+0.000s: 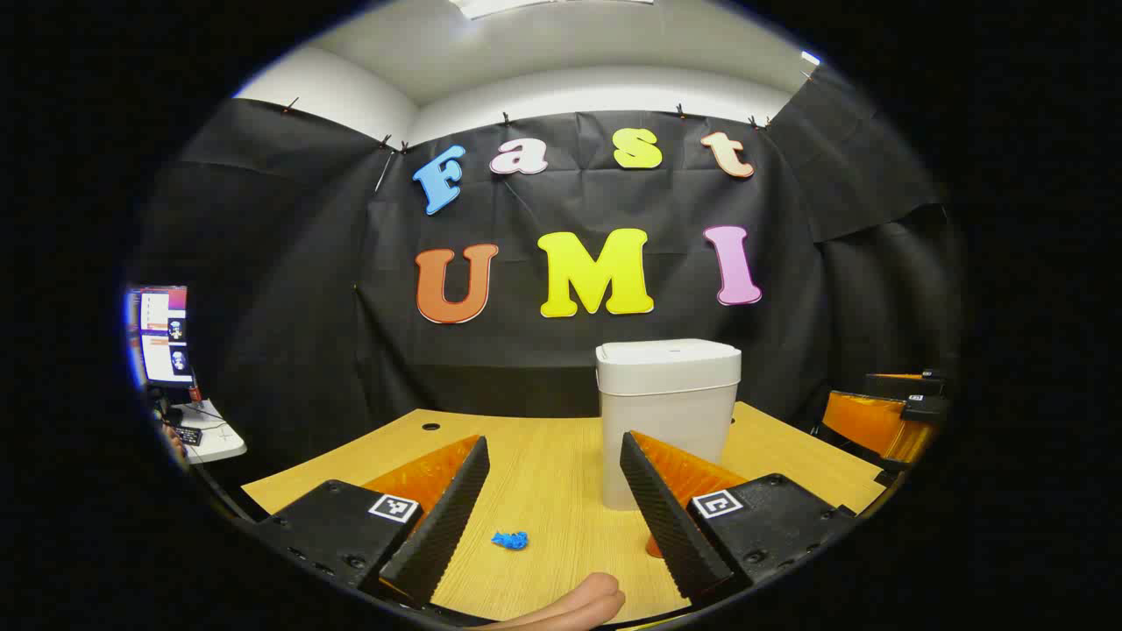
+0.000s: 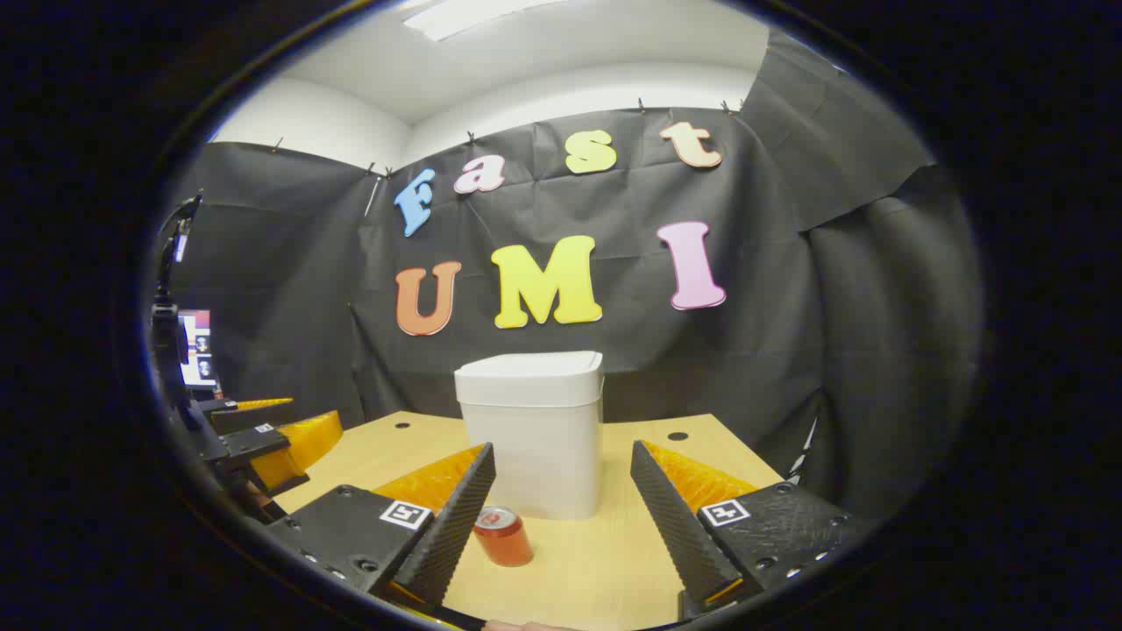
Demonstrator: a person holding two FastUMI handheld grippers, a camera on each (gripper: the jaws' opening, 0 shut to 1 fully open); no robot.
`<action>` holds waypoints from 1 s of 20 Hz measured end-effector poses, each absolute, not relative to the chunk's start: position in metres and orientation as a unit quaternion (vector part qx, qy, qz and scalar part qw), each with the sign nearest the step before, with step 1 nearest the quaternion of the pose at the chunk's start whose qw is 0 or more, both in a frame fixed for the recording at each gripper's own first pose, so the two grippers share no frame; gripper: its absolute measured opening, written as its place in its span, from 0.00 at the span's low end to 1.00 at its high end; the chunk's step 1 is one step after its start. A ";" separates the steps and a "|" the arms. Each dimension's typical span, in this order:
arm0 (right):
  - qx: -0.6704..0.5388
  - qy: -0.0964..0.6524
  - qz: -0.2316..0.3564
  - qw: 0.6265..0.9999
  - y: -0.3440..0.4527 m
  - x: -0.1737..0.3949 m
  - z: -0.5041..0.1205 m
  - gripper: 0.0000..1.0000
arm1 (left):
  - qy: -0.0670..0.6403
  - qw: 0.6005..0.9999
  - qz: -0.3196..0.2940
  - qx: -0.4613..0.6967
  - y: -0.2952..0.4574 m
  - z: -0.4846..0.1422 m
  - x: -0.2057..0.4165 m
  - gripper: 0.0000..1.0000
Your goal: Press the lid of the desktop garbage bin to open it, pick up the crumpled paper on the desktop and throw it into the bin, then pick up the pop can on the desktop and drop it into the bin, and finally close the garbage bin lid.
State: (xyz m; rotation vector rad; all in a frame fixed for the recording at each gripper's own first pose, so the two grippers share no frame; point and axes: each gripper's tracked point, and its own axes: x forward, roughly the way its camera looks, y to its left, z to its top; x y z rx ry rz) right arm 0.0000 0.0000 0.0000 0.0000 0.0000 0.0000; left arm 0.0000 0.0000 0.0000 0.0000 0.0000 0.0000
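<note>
Left gripper view shows the wooden tabletop [image 1: 543, 464] with the white bin [image 1: 668, 412] standing tall on it, toward the back, its lid [image 1: 668, 352] flat on top and not yet opened. The bin's long side runs straight up and down. The left gripper [image 1: 554, 499] has its jaws wide apart and holds nothing, and the right gripper [image 2: 561, 513] is the same, jaws apart and empty. A push on the lid from the side might slide or tip the bin, since it looks light. In the right gripper view the red pop can [image 2: 503, 535] stands upright just in front of the bin, near the left jaw, top facing up. A bump from that jaw could knock it over, and then it would roll. The small blue crumpled paper [image 1: 510, 540] lies between the left jaws, well in front of the bin. It is tiny, so the jaws could close and miss it.
</note>
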 end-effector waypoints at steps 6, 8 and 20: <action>-0.038 -0.007 -0.003 0.999 0.020 -0.004 -0.001 0.95 | -0.012 1.000 -0.001 0.011 0.008 0.003 -0.004 0.96; -0.042 -0.010 0.000 0.999 0.026 0.000 0.000 0.96 | -0.001 1.000 -0.005 0.009 0.010 -0.002 -0.002 0.97; -0.017 -0.028 -0.009 0.999 0.022 -0.006 0.012 0.95 | 0.025 1.000 0.002 -0.010 0.021 -0.010 0.004 0.97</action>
